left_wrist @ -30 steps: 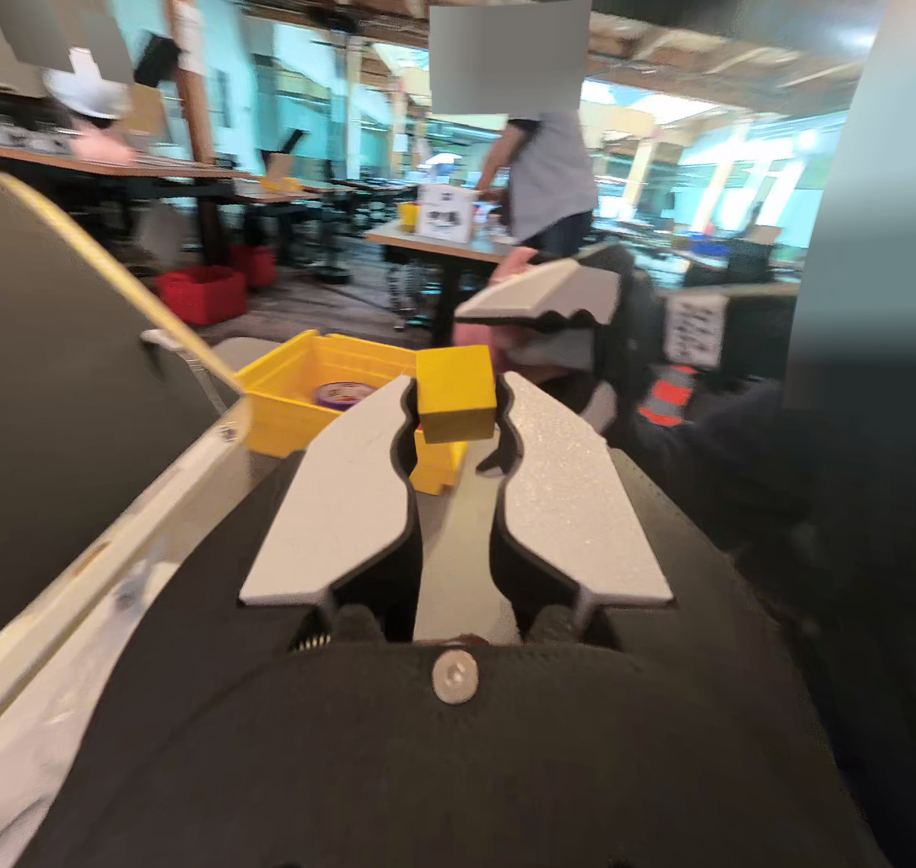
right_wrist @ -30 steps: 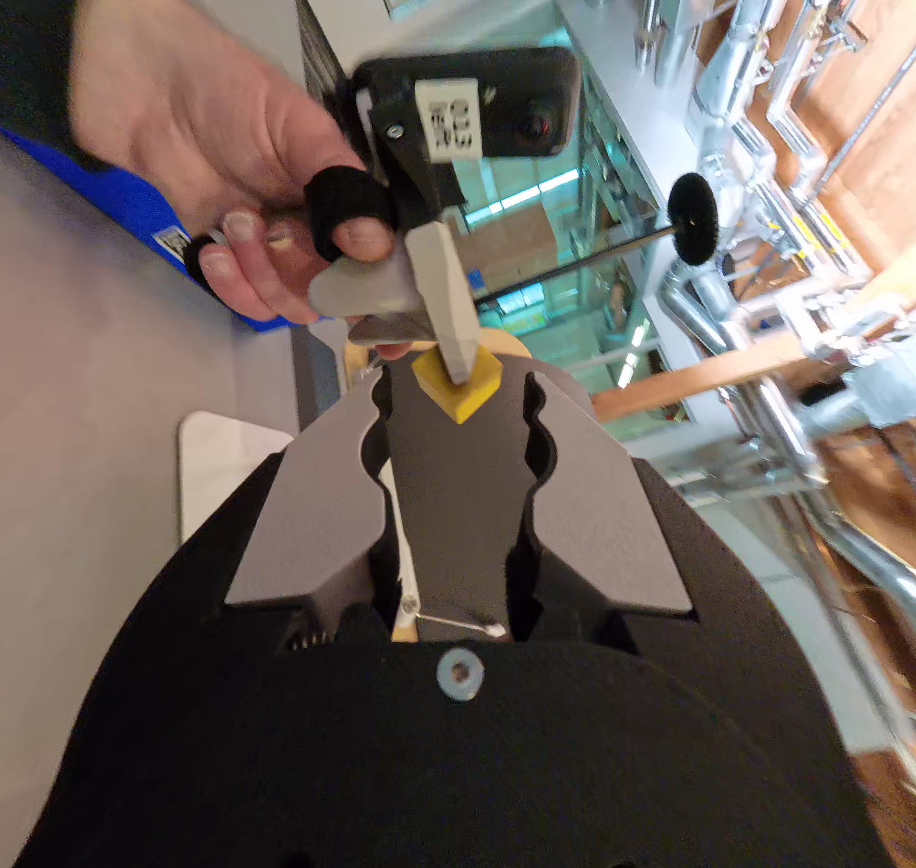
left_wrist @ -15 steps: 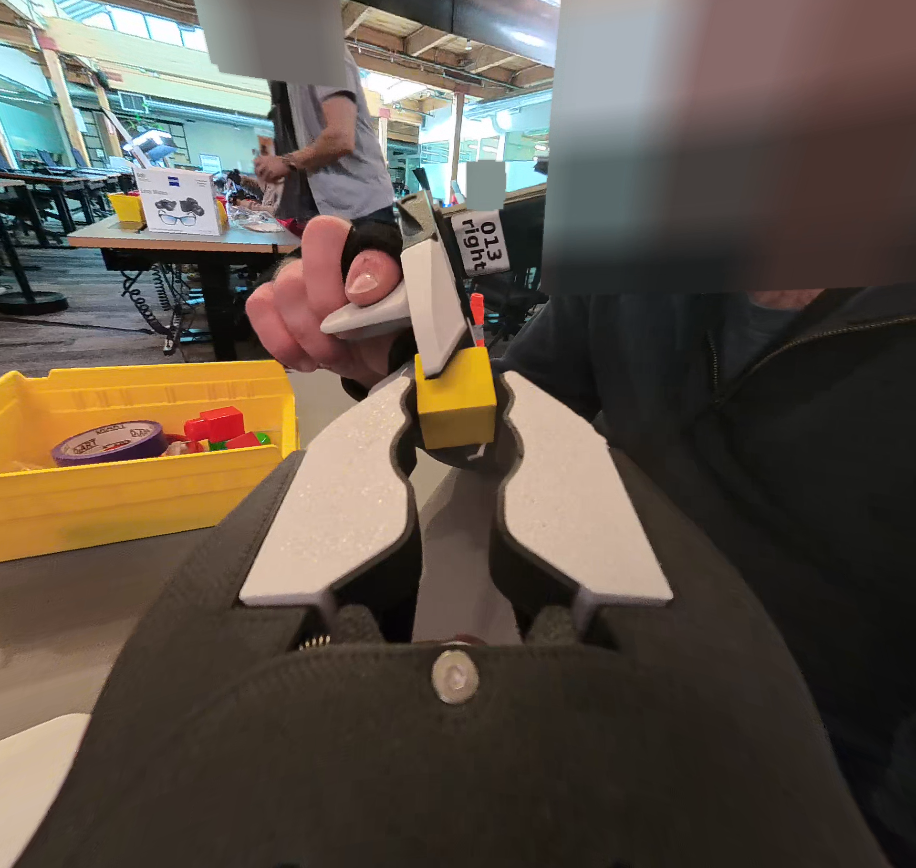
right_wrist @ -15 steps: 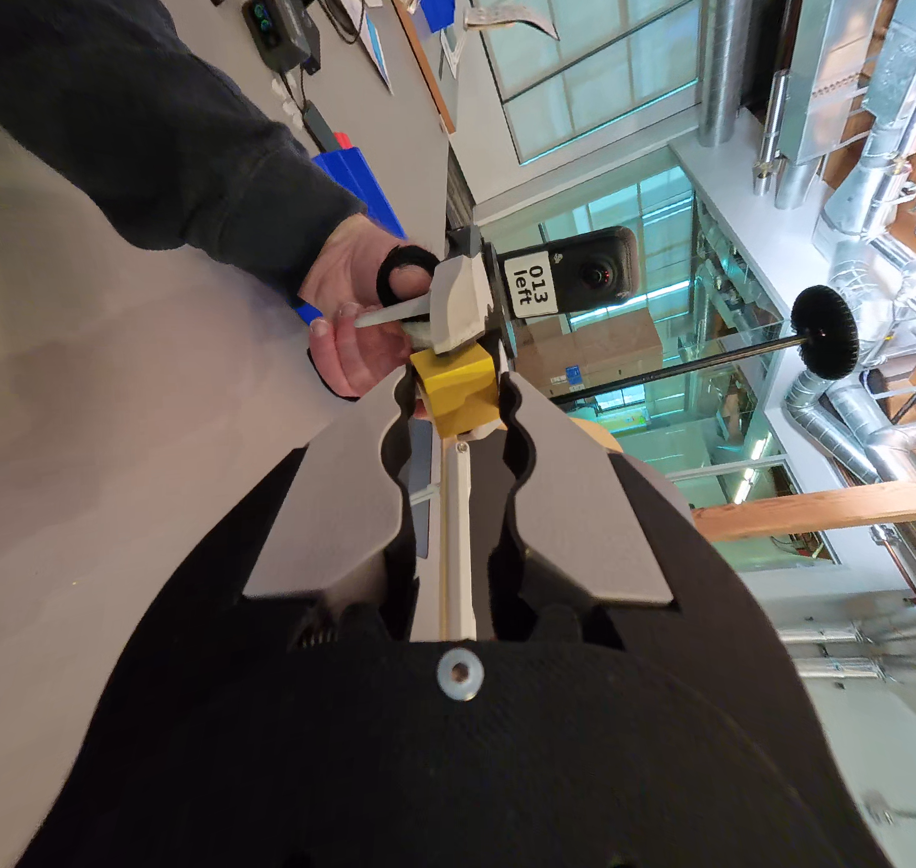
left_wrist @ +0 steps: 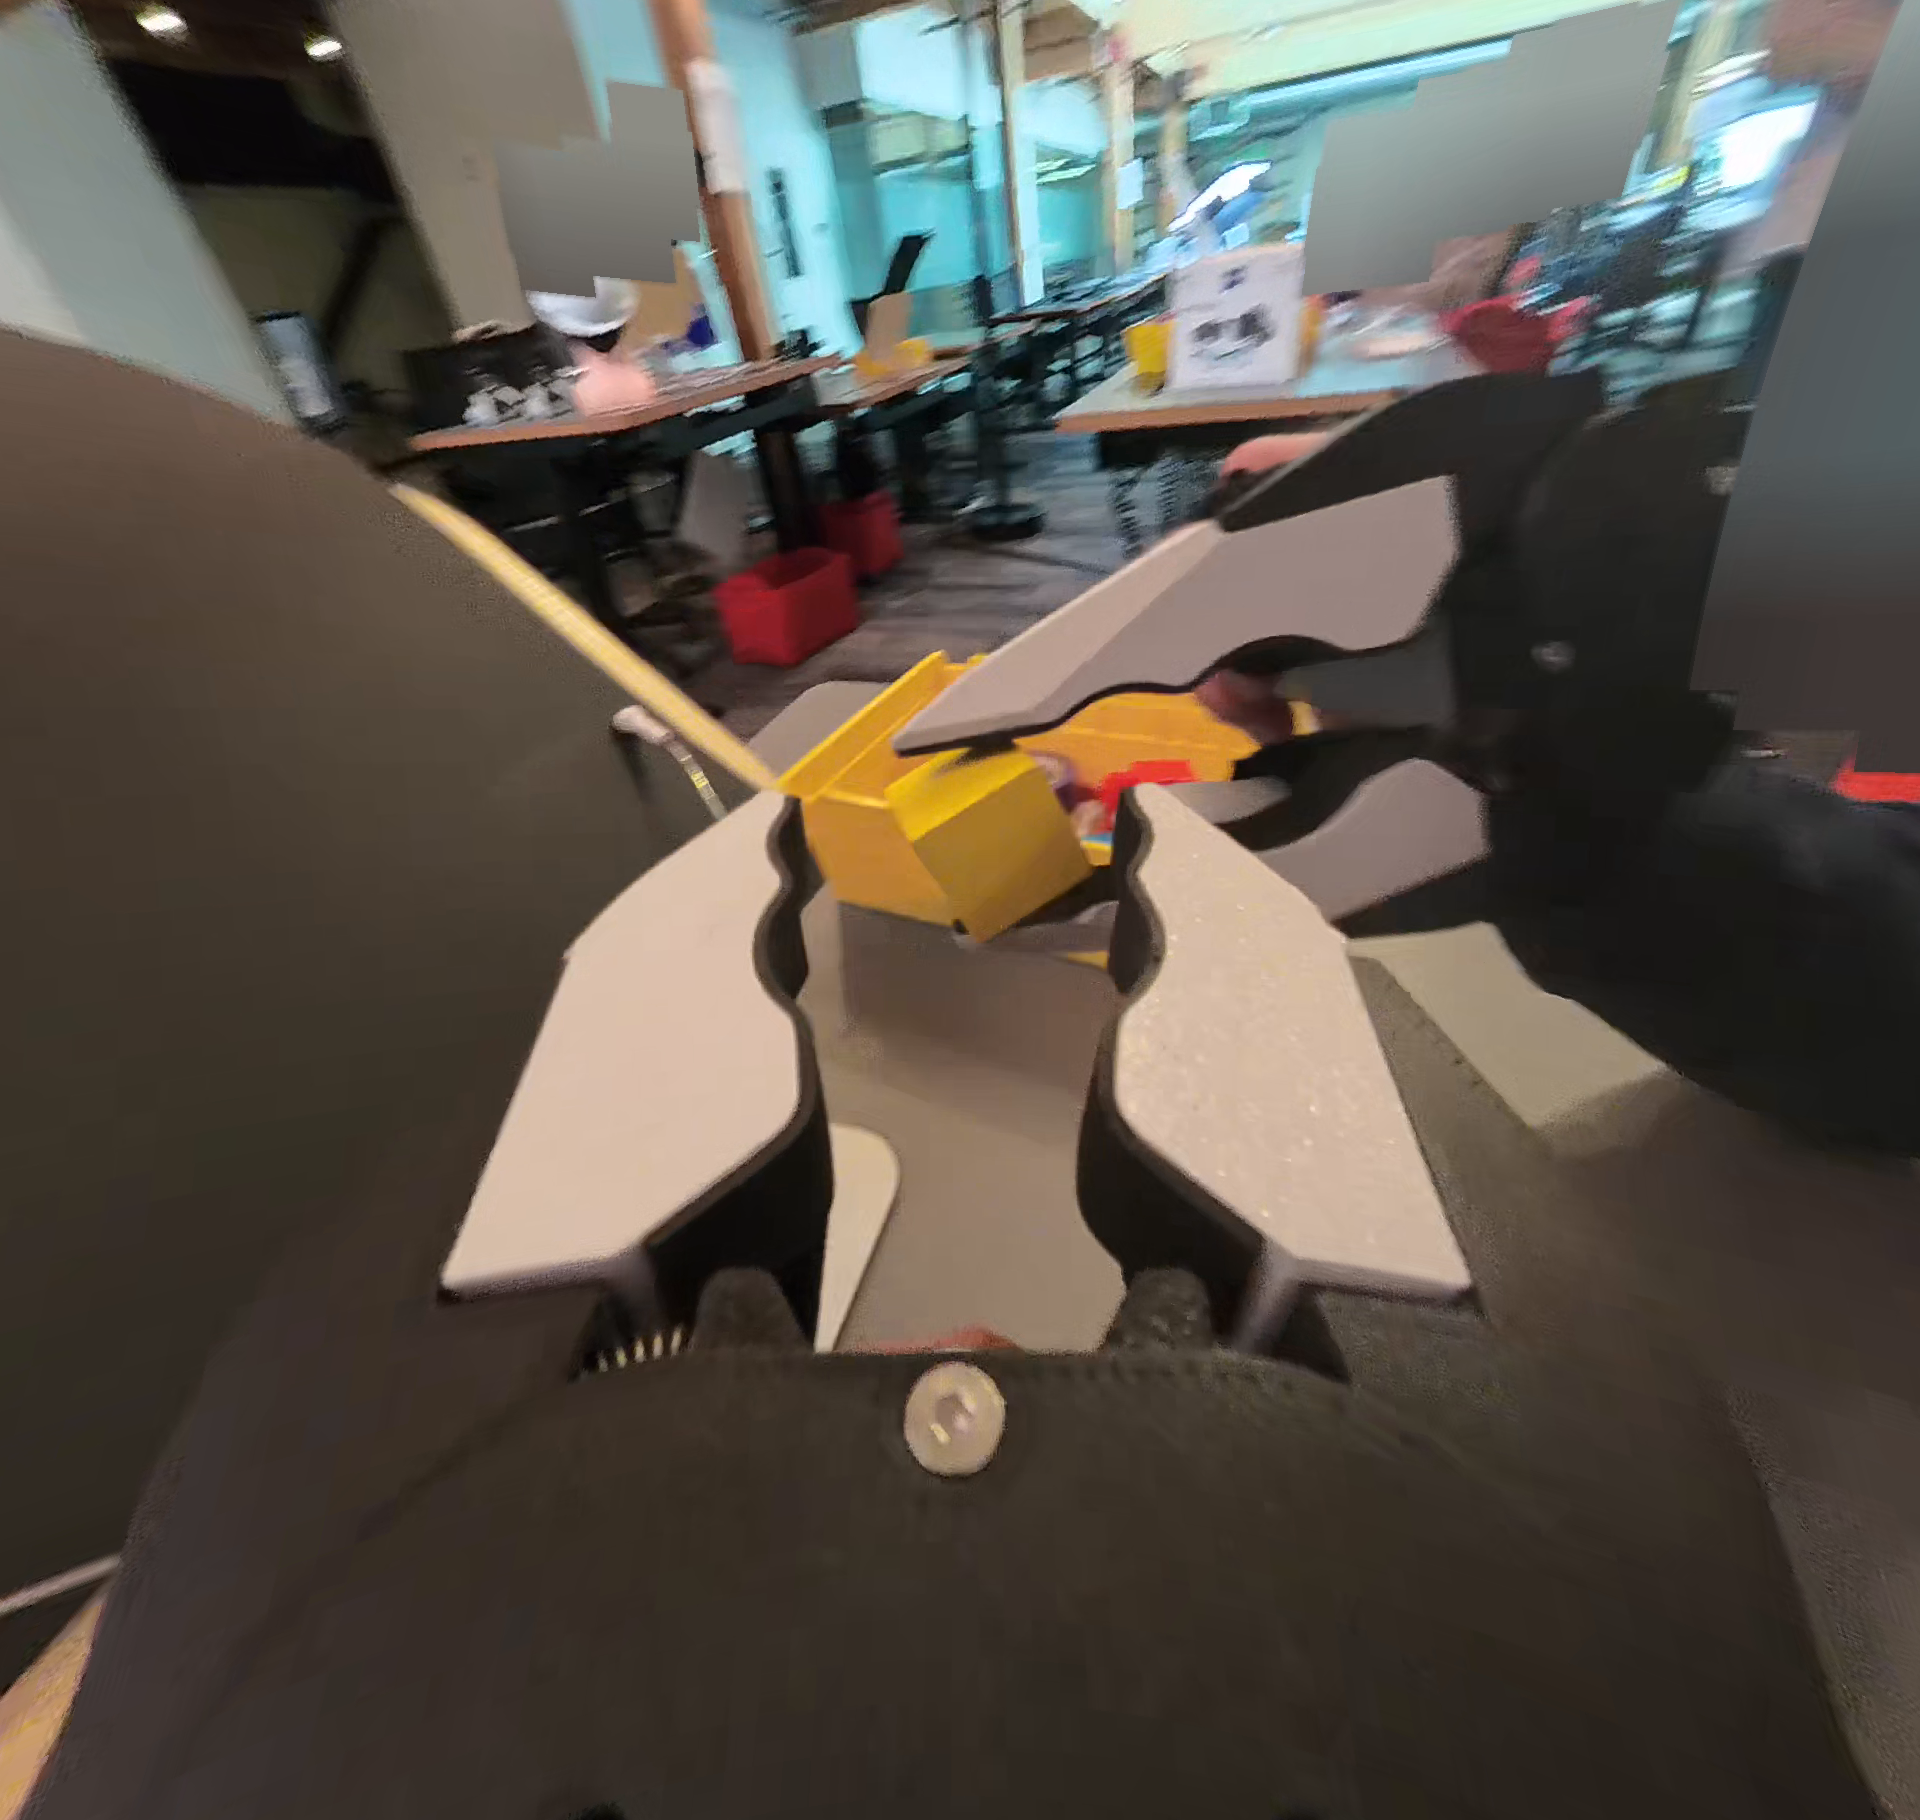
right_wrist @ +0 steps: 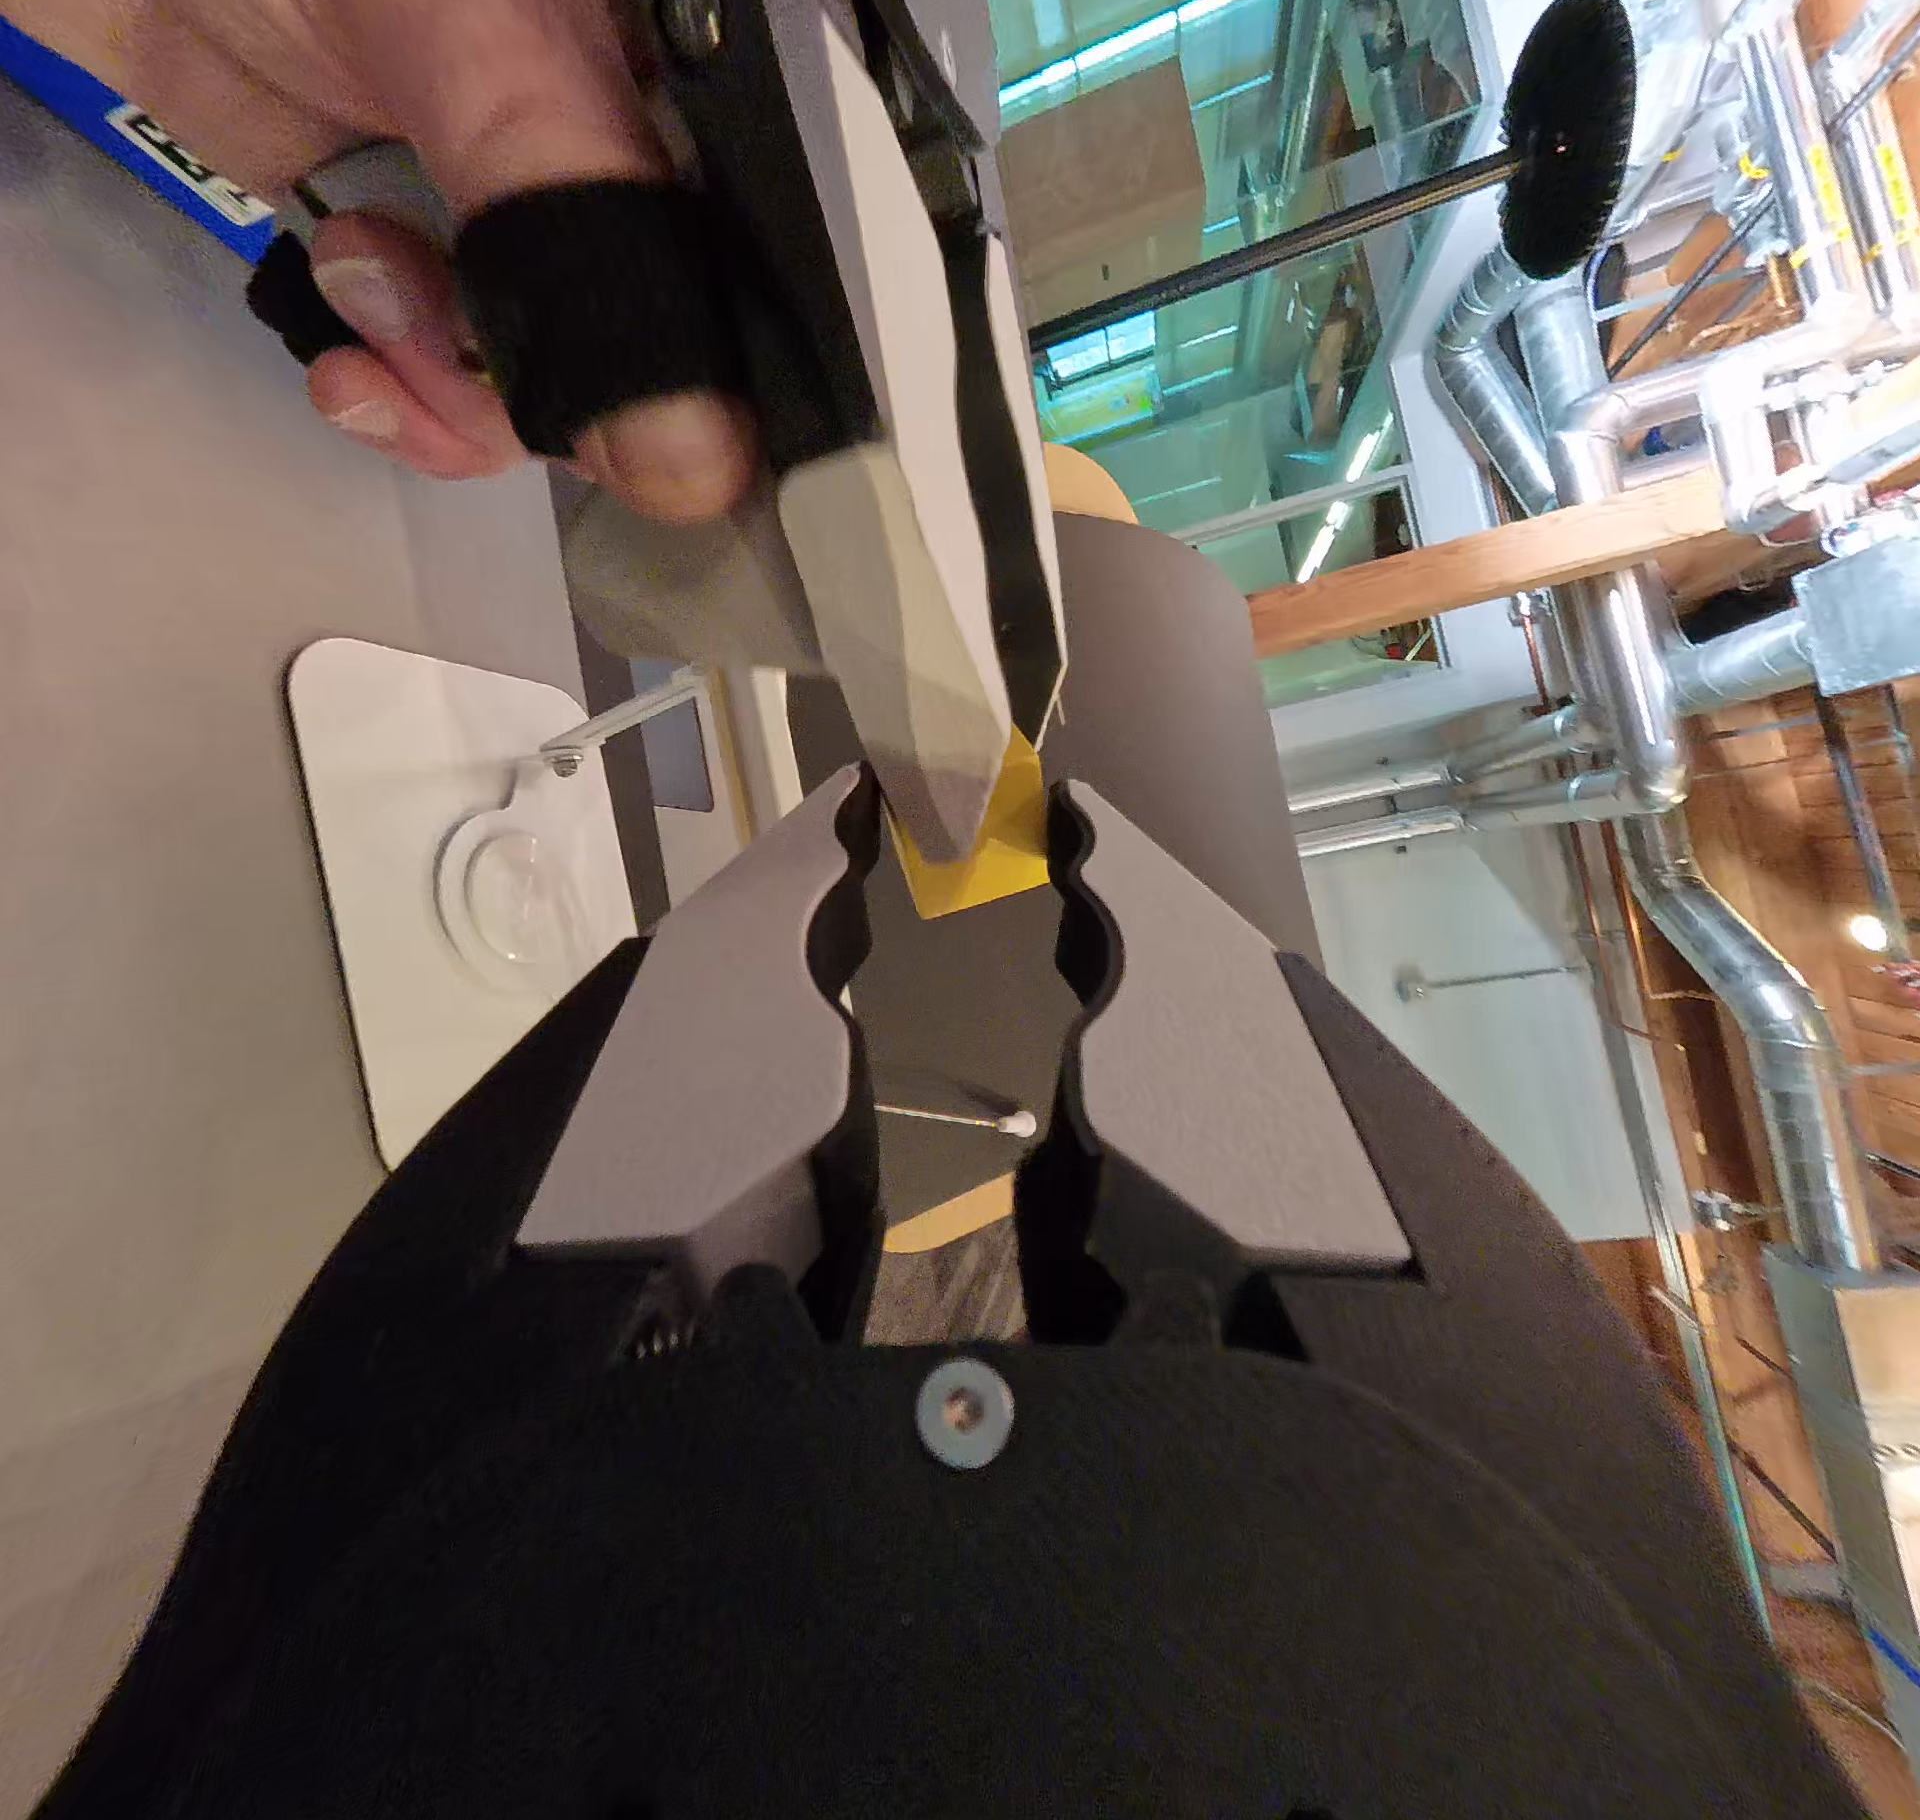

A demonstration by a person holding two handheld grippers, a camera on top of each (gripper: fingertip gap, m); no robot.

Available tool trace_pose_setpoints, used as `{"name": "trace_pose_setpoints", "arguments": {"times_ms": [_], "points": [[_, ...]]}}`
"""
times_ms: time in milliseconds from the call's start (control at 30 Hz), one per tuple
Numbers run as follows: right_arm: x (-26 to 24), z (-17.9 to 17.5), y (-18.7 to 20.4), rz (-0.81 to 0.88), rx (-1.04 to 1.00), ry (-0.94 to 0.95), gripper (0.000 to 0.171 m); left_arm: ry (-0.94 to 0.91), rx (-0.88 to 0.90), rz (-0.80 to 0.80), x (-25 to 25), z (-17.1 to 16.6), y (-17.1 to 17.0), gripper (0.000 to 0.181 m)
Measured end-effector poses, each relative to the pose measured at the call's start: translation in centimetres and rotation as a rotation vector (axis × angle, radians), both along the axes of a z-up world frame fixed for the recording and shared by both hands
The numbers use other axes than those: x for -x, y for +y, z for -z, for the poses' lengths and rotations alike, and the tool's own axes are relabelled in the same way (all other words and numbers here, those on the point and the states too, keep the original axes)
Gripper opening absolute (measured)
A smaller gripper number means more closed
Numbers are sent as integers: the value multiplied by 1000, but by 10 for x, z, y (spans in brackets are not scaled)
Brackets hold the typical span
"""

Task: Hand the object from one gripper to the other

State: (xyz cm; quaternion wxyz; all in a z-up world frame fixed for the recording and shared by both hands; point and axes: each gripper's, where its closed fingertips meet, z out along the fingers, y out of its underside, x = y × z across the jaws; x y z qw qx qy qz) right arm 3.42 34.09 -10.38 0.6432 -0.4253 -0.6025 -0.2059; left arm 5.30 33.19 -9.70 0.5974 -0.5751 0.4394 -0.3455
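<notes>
Blurred workshop hall behind, with rows of tables, hard to make out; grey patches laid over parts of it.

Large dark curved panel (left_wrist: 208,835) across the left of the left wrist view, cut off by the frame edge.

Grey tabletop (left_wrist: 966,1053) below, mostly hidden by the black gripper bodies.

Left gripper (left_wrist: 956,799) in the foreground, fingers (left_wrist: 665,1043) spread wide and gripping nothing.

Right gripper (right_wrist: 961,794) reaching in from the right of the left wrist view. Upper finger resting on top of the yellow block (left_wrist: 987,851), lower fingertip hidden behind the left gripper's finger.

In the right wrist view, right fingers (right_wrist: 1195,1064) clenched on that block. Contact plain on one side, covered on the other by a pale left finger crossing in front.

Hand (right_wrist: 416,108) on the left gripper at the top of the right wrist view, cut off by the frame, with a black strap (right_wrist: 603,305) around one finger.

White rounded plate (right_wrist: 416,835) flat on the tabletop, partly behind the gripper.

Yellow bin (left_wrist: 852,825) just behind the block in the left wrist view. Contents blurred, only bits of red showing.

Yellow block tilted, in the air between the open left fingertips and a little ahead of them, touching neither. Only a corner visible in the right wrist view.
</notes>
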Motion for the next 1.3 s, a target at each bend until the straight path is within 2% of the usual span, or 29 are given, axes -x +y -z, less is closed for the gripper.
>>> {"name": "trace_pose_setpoints", "arguments": {"times_ms": [67, 167, 233, 433, 467, 533, 600, 733, 833, 900, 967, 1167, 1233, 1300], "points": [[2, -1, 2, 27, -17, 8, 29, 14, 21, -66, -2, 4, 7, 54], [5, -2, 3, 59, -43, 14, 29, -6, 62, -71, -7, 7, 8, 47], [6, -2, 5, 73, -45, 23, 29, -25, 57, -67, -8, 6, 7, 35], [10, -4, -2, 8, -55, 27, 28, -11, 75, -43, -5, 5, 4, 33], [11, -5, -6, -30, -50, 31, 28, -12, 89, -12, -4, 5, 1, 33], [17, -5, -18, -142, -20, 48, 50, -43, 133, 74, -1, 0, -6, 32], [18, -4, -28, -233, 2, 45, 55, -55, 225, 259, 0, 1, -25, 33], [21, -2, -57, -425, 32, 29, 50, -116, 302, 540, 10, -1, -51, 32], [24, -1, -71, -495, 63, 24, 46, -180, 345, 746, 18, -3, -70, 32], [28, 4, -75, -520, 88, 10, 42, -145, 357, 780, 13, 7, -73, 33], [31, 7, -80, -548, 113, -1, 27, -139, 347, 838, 10, 10, -82, 32], [30, 6, -75, -514, 148, 17, 25, -179, 301, 851, 10, 9, -83, 33], [26, 4, -59, -410, 133, 24, 24, -182, 287, 773, 8, 8, -73, 39], [18, 5, -41, -300, 106, 4, 25, -145, 264, 630, 4, 11, -55, 50]]}}
